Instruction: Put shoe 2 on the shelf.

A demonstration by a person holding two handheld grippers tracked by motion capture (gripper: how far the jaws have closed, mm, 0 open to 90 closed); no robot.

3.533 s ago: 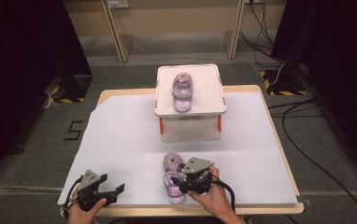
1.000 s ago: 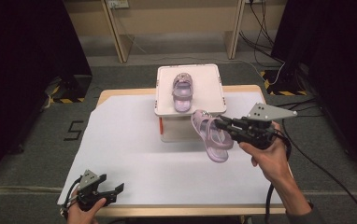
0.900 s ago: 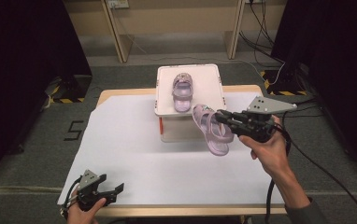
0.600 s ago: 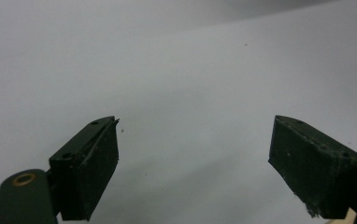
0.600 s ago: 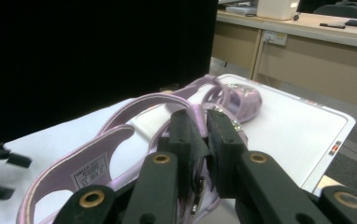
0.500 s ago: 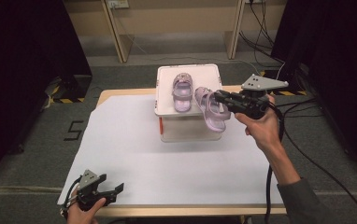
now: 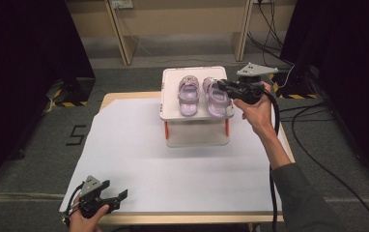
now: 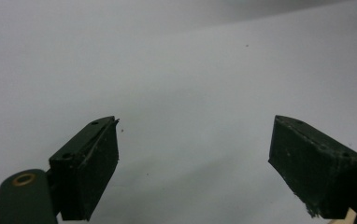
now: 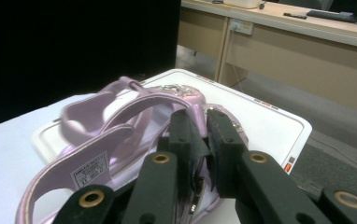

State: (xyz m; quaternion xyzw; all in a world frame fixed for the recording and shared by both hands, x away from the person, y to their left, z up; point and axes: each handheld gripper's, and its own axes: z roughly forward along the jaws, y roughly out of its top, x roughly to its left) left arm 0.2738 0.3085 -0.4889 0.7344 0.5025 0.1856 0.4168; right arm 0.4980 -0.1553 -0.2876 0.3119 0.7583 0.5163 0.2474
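The big white table [image 7: 124, 145] has a white box [image 7: 197, 137] on it with a flat lid [image 7: 170, 108]. Two purple sandals sit side by side on the lid. The right gripper [image 7: 227, 87] pinches the right sandal [image 7: 217, 99] by its strap, with the jaws squeezed tight on it. That sandal looks light and bendy, so the strap is a good place to hold. The left sandal [image 7: 188, 91] lies alone. The left gripper [image 7: 117, 197] rests near the table's front edge, jaws spread wide, holding nothing.

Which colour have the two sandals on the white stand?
Both sandals are light purple; the right gripper view shows it best.
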